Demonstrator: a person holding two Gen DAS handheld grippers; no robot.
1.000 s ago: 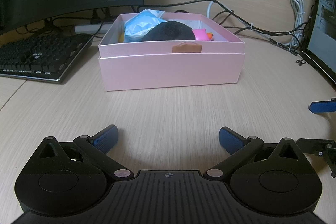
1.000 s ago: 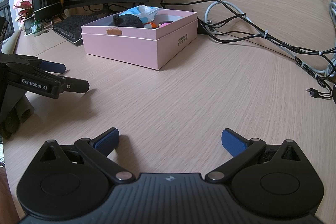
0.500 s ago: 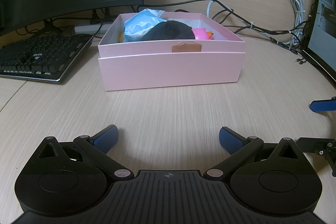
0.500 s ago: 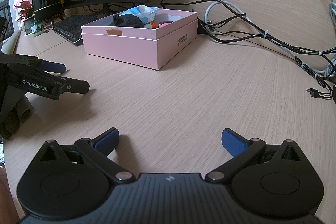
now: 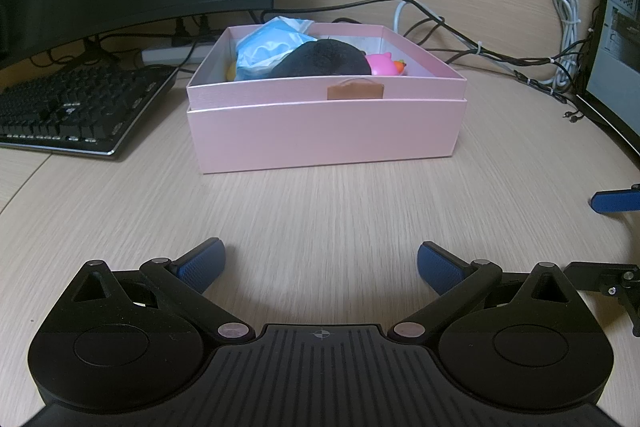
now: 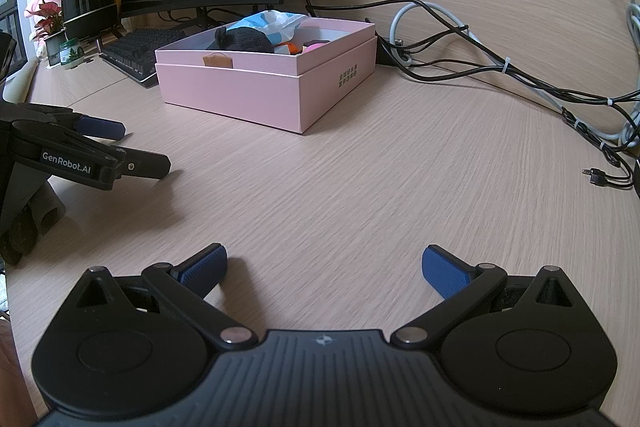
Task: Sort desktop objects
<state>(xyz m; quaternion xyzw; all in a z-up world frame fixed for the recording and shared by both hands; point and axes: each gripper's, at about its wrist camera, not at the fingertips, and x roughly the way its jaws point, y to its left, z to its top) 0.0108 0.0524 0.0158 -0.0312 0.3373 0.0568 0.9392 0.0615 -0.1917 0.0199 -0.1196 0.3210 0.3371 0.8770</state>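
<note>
Left gripper (image 5: 321, 265): jaws spread wide, nothing between the blue pads (image 5: 202, 263). It sits low over the bare tabletop (image 5: 320, 211) and faces the near wall of the pink box (image 5: 324, 135), well apart from it.

Right gripper (image 6: 325, 267): jaws equally wide apart, holding nothing, over the bare wood grain. In its view the left gripper appears at the left edge, also spread.

The pink box stands in the middle of the tabletop, its tray nested in a slightly wider base. Inside lie a black plush item (image 5: 324, 59), a light blue plastic packet (image 5: 268, 45) behind it, and a pink toy (image 5: 380, 63) at the right. A black keyboard (image 5: 72, 107) lies left of the box; cables (image 6: 500, 67) trail to the right.
</note>
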